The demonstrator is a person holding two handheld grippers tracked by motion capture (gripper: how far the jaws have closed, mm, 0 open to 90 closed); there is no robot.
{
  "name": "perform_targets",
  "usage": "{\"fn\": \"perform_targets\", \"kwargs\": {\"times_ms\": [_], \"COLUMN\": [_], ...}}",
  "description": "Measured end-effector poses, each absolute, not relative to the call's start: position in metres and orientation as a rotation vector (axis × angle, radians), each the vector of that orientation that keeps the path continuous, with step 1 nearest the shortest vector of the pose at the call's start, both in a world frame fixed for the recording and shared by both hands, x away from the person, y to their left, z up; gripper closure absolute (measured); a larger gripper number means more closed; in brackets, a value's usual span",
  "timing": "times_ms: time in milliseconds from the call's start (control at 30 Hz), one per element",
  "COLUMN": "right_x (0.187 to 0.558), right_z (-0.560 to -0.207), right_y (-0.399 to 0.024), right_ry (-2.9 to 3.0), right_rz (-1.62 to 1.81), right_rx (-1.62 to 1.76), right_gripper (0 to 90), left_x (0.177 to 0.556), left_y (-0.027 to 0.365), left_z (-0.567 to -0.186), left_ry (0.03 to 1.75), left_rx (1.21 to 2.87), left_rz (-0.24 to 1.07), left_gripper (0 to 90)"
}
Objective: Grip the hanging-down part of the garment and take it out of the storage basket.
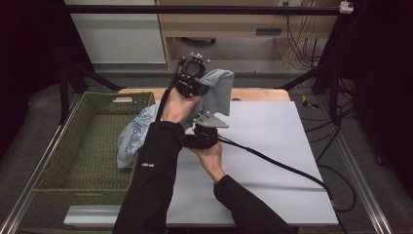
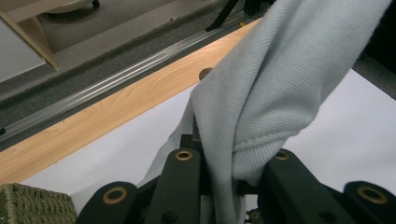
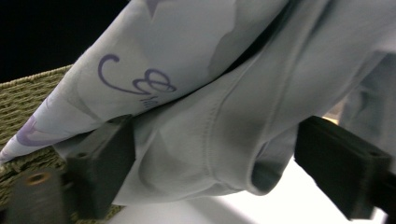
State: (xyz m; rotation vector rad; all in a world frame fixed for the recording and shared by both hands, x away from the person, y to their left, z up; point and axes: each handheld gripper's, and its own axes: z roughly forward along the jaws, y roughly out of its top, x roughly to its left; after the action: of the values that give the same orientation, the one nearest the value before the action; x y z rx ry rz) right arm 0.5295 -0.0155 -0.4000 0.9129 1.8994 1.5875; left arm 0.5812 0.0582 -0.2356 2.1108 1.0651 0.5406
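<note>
Pale grey-blue garment (image 1: 214, 90), soft ribbed knit with a stitched hem and purple script print, hangs raised above the white table surface (image 1: 272, 146), draping toward the woven green basket (image 1: 73, 146) at the table's left. Left gripper (image 2: 224, 182), lifted at the far table edge, is clenched on a bunched fold of the fabric between its black jaws. Right gripper (image 3: 215, 163), lower and nearer, has its jaws spread wide, with a hemmed fold of cloth sagging between them. Wooden table edge (image 2: 107, 112) borders the white sheet.
</note>
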Motion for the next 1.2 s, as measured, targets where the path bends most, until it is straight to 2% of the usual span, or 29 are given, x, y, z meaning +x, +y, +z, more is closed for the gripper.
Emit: {"fn": "perform_targets", "kwargs": {"times_ms": [133,367,433,600,1200], "right_x": [0.527,0.529,0.528,0.525,0.497], "right_z": [-0.401,-0.401,-0.400,-0.395,-0.374], "right_y": [-0.011,-0.012,-0.013,-0.018,-0.065], "right_ry": [1.935,1.965,1.983,1.997,1.943], "right_rz": [1.611,1.589,1.586,1.561,1.581], "right_rx": [0.948,0.926,0.933,0.922,0.905], "right_gripper": [31.5,74.7,81.9,84.7,85.3], "left_x": [0.580,0.579,0.579,0.578,0.572], "left_y": [0.060,0.061,0.061,0.063,0.065], "left_z": [-0.234,-0.233,-0.232,-0.231,-0.225], "left_ry": [1.064,1.064,1.063,1.064,1.059], "left_rx": [2.107,2.107,2.107,2.103,2.097], "left_rz": [0.542,0.544,0.545,0.551,0.576], "left_gripper": [80.4,80.4,80.4,80.5,80.5]}}
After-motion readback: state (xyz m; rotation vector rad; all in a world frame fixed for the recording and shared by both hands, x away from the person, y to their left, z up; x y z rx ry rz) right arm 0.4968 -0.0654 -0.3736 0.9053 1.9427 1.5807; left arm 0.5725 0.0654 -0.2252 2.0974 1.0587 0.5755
